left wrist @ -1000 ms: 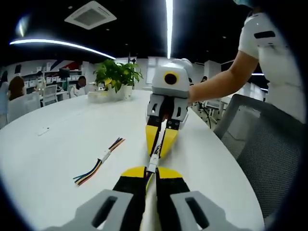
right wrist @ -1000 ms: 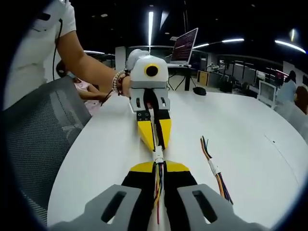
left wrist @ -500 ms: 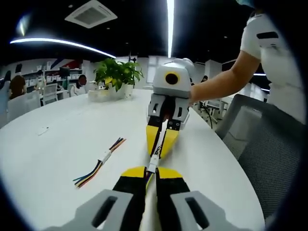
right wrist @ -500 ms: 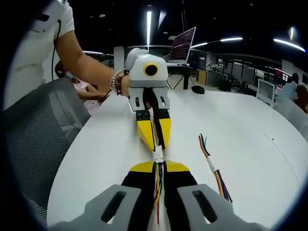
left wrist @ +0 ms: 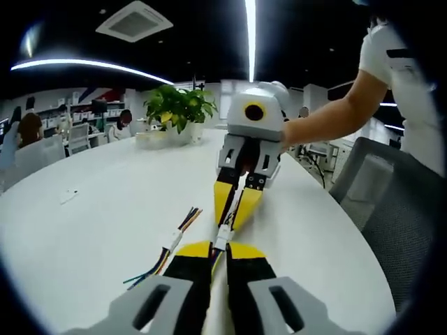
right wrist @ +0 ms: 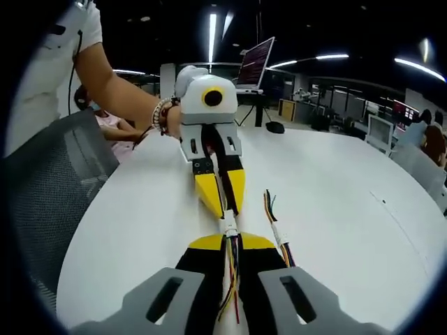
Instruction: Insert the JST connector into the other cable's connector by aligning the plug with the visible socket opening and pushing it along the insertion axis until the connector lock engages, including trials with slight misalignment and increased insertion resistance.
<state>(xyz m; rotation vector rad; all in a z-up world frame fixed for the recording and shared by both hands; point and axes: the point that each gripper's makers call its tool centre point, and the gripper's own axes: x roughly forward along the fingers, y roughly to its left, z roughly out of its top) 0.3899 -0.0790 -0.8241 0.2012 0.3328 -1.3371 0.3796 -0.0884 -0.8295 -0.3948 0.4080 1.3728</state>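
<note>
Smooth white table (left wrist: pixel 105 209), mesh-fabric chair (right wrist: pixel 49 181), glossy plastic gripper (left wrist: pixel 234 209) casing.

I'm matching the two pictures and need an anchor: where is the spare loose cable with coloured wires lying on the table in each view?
Left gripper view: the spare cable lies on the white table, lower centre-left, just left of the left claw.
Right gripper view: the spare cable lies right of centre, beside the right claw.
Shared landmark: the white mated connector held between the two claws.
</note>
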